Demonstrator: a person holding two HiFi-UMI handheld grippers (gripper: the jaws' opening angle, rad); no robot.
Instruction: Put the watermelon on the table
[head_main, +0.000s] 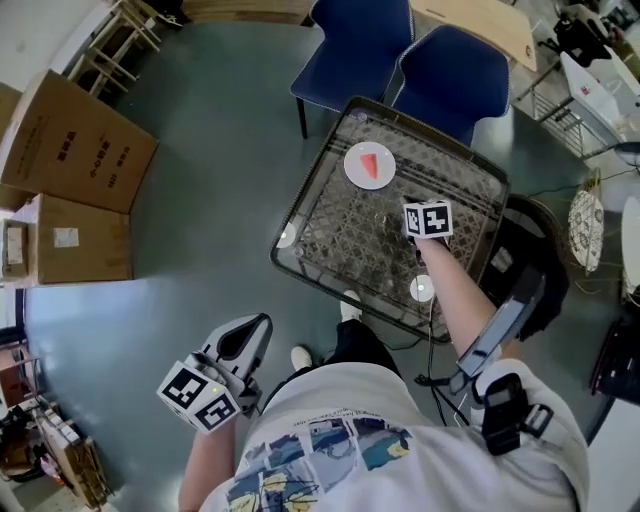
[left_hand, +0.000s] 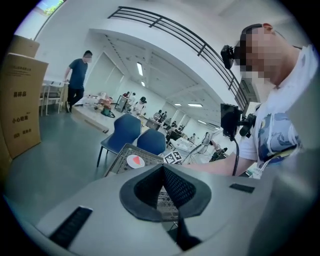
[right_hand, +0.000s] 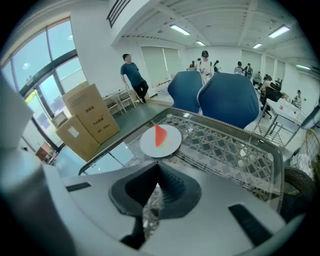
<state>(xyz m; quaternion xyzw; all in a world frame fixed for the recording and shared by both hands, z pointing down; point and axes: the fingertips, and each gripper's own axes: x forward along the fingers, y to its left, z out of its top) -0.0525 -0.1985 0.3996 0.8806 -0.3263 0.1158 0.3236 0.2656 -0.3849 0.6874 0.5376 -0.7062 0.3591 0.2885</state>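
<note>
Red wedge-shaped watermelon slice (head_main: 372, 163) sits on a round white plate (head_main: 352, 176) at the far side of the glass-topped lattice table (head_main: 330, 240). My right gripper (right_hand: 158, 175) hovers over the table, jaws together and empty. Left gripper (left_hand: 162, 170) is closed and empty too, well off the table. Slice is likely light, soft and slick, so I'd pinch it gently across the flat faces near the rind.

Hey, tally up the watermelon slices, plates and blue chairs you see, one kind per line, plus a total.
Red watermelon slice: 1
Round white plate: 1
Blue padded chairs: 2
Total: 4
</note>
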